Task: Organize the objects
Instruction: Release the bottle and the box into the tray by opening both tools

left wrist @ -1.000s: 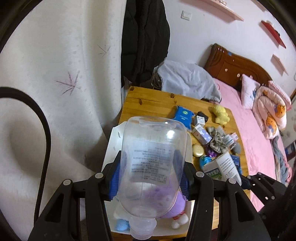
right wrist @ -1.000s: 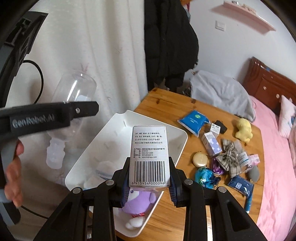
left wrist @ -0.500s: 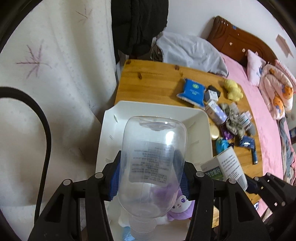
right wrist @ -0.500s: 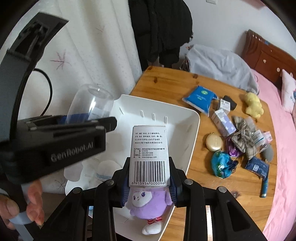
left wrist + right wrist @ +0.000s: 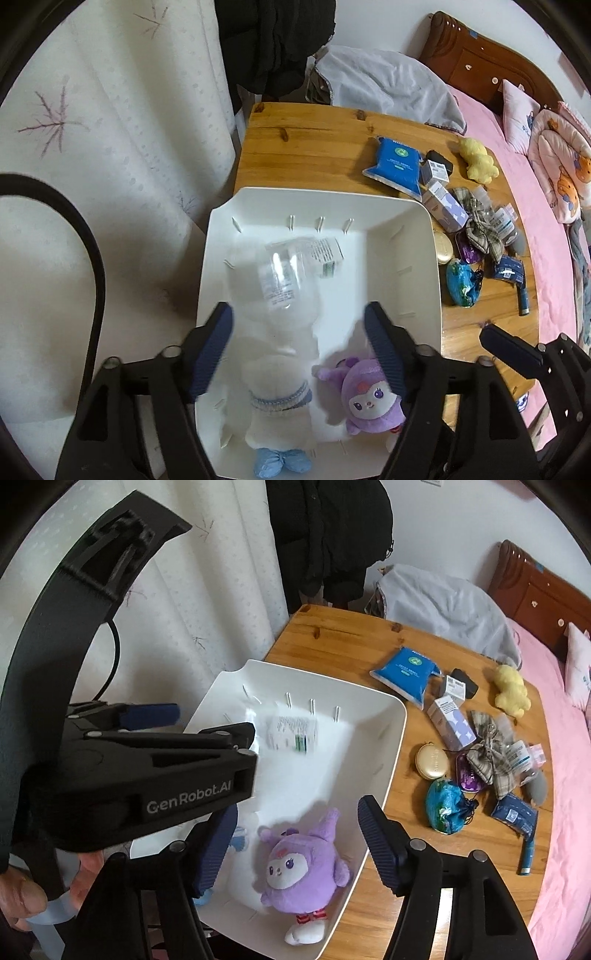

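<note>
Clear plastic bottle (image 5: 280, 280) now blurred inside white plastic tray (image 5: 417, 236), long axis running away from camera. Both jaws apart, empty; earlier left gripper (image 5: 299, 347) clamped the bottle and right gripper (image 5: 295, 845) a box.

**Soft daylight, strong fisheye, motion blur in the tray**

Both views evenly lit, bright, diffuse; no hard shadows. Pale curtain (image 5: 110, 129) at 9–10 o'clock glows softly. White tray (image 5: 424, 258) reads near blown-out; faint grey shadows on its floor. Clear bottle (image 5: 284, 273) smeared by motion blur in left wrist view, its label ghosted; in right wrist view the label area at centre is blurred too. Wooden table (image 5: 332, 635) sharp, slight sheen. Heavy barrel distortion; black vignette at all corners. Purple plush (image 5: 295, 867) crisp. Bed at 3 o'clock curved, softer.
</note>
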### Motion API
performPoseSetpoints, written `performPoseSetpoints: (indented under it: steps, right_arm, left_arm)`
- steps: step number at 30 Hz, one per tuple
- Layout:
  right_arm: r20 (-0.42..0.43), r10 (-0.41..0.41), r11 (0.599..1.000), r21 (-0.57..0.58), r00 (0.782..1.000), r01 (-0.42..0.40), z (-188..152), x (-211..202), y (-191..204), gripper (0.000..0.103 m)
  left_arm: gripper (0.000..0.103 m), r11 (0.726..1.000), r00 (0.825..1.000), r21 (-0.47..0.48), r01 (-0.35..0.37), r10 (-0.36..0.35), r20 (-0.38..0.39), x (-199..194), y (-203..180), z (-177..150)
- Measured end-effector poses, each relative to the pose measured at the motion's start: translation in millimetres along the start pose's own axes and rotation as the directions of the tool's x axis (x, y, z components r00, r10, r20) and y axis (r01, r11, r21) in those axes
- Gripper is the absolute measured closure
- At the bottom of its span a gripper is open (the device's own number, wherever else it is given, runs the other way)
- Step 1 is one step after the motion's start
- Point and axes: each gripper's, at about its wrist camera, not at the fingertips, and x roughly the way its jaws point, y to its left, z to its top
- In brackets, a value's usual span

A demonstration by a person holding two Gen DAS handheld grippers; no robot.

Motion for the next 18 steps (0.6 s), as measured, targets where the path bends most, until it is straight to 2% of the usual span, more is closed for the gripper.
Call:
performPoseSetpoints:
  steps: [7,10,14,18]
  right_arm:
    - [0.038,0.008,1.000,-0.002,0.999,-0.007,-3,-17,-2,0.033]
    - [0.071,-0.011,1.000,-0.005,0.997,0.011,-6,-28,-1,0.022]
    - [0.127,-0.005,1.000,0.005,0.992,0.005,-10,-45,-2,0.022]
    - [0.195,-0.037,0.999,0.008,0.980,0.036,-15,-65,-2,0.022]
  left_arm:
    - [0.022,1.000,1.000,-0.013,0.015,-0.015,0.027,-17,0,0]
    - [0.022,1.000,0.999,-0.012,0.024,-0.023,0.042,-25,-1,0]
    - [0.022,0.999,0.997,-0.002,0.038,-0.038,0.067,-39,-3,-2]
    - [0.022,0.999,0.994,0.014,0.052,-0.053,0.095,-52,-7,-4]
